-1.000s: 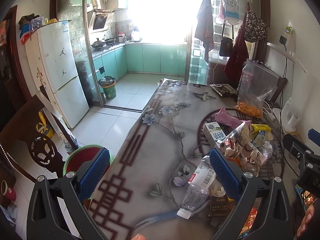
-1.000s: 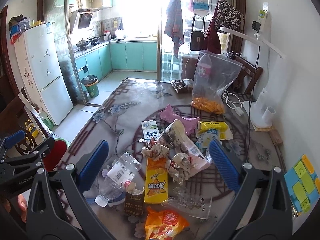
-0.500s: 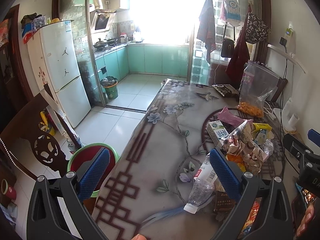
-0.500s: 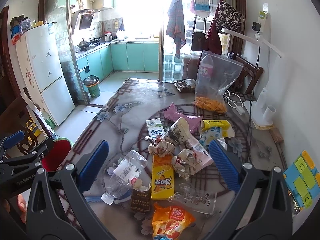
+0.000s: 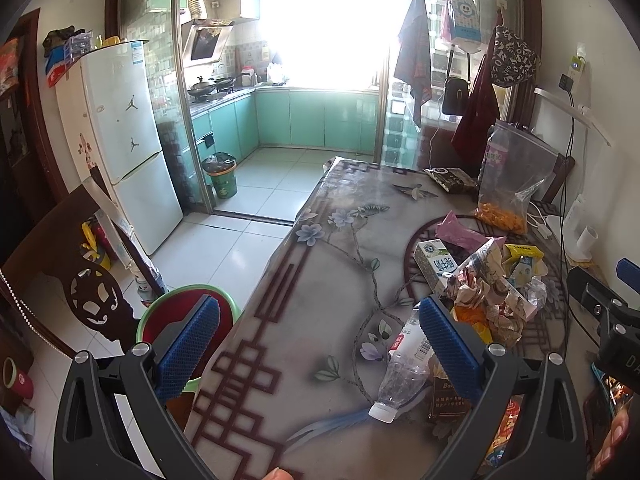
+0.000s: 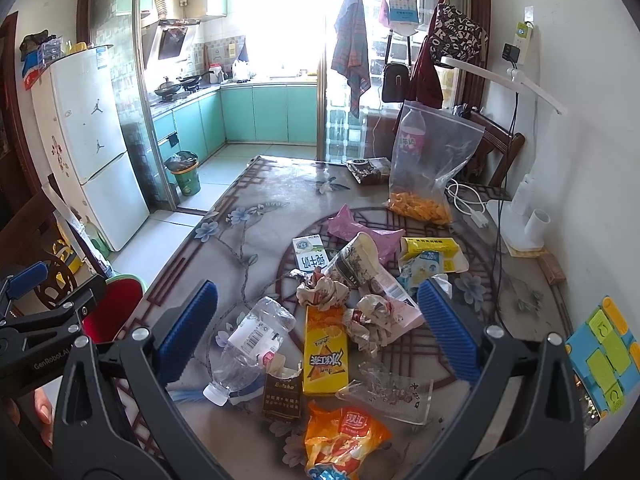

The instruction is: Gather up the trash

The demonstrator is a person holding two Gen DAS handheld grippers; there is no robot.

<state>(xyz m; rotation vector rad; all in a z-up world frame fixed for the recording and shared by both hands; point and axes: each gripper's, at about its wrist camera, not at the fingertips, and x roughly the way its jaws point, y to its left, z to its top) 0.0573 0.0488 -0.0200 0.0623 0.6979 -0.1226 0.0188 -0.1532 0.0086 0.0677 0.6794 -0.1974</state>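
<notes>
A pile of trash lies on the patterned table (image 6: 248,220): a crushed clear plastic bottle (image 6: 248,344), a yellow drink carton (image 6: 324,356), a dark cigarette pack (image 6: 282,394), an orange snack wrapper (image 6: 344,440), crumpled paper (image 6: 320,292), a milk carton (image 6: 308,256) and a paper cup (image 6: 352,260). My right gripper (image 6: 318,332) is open and empty, above the pile. My left gripper (image 5: 320,344) is open and empty over the table's left edge; the bottle (image 5: 404,368) lies by its right finger. A red bin with a green rim (image 5: 160,320) stands on the floor by the table.
A clear zip bag with orange snacks (image 6: 428,172) stands at the table's far right, beside a white cable (image 6: 464,200) and a white lamp base (image 6: 524,220). A dark wooden chair (image 5: 60,280) stands left of the bin. A fridge (image 5: 124,140) and kitchen bin (image 5: 220,176) are further back.
Both grippers have drawn back and shifted slightly; the trash pile now sits a little farther forward in both views. Both stay open and empty.
</notes>
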